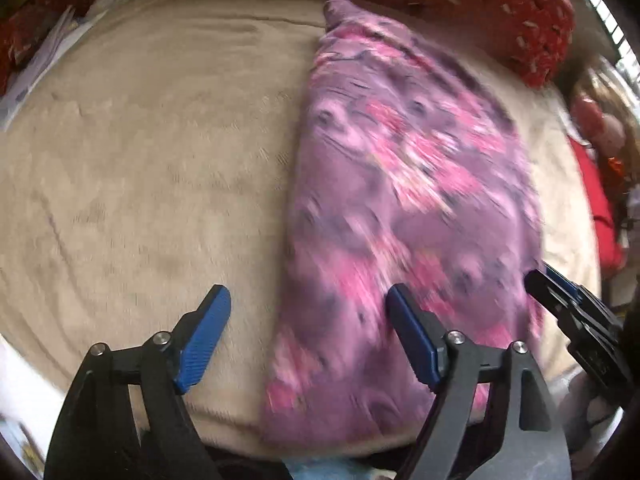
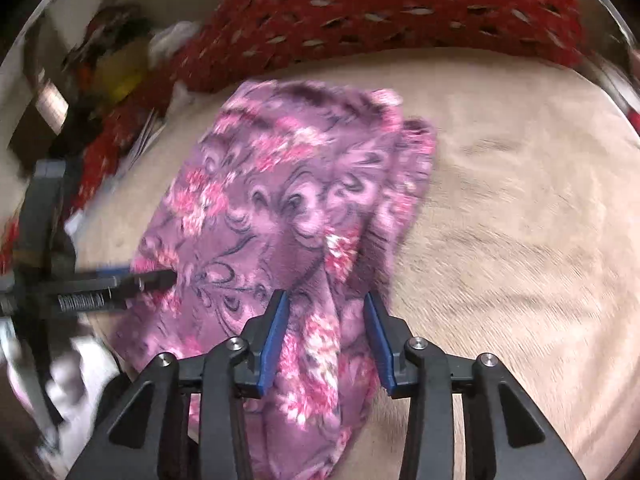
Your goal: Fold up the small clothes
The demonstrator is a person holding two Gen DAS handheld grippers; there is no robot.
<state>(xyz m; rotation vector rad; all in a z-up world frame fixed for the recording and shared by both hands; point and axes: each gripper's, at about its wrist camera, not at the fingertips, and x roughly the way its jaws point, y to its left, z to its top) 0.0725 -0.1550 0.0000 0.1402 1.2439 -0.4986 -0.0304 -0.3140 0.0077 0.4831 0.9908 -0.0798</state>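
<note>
A purple and pink floral cloth [image 1: 404, 200] lies as a long strip on a beige blanket [image 1: 140, 160]. My left gripper [image 1: 308, 300] is open over the cloth's near left edge, one blue pad on the blanket and one over the cloth. In the right wrist view the same cloth [image 2: 280, 200] is bunched, and a fold of it runs between the blue pads of my right gripper [image 2: 326, 300]. The jaws stand partly open around that fold. The right gripper also shows in the left wrist view [image 1: 560, 292] at the cloth's right edge. The left gripper shows in the right wrist view [image 2: 156, 278] at the cloth's left edge.
A red patterned blanket [image 2: 400, 12] is heaped along the far edge of the bed. Papers [image 1: 44, 56] lie at the far left. Red items [image 1: 596, 200] and clutter sit beyond the right side. White fabric [image 2: 76, 380] is at the near left.
</note>
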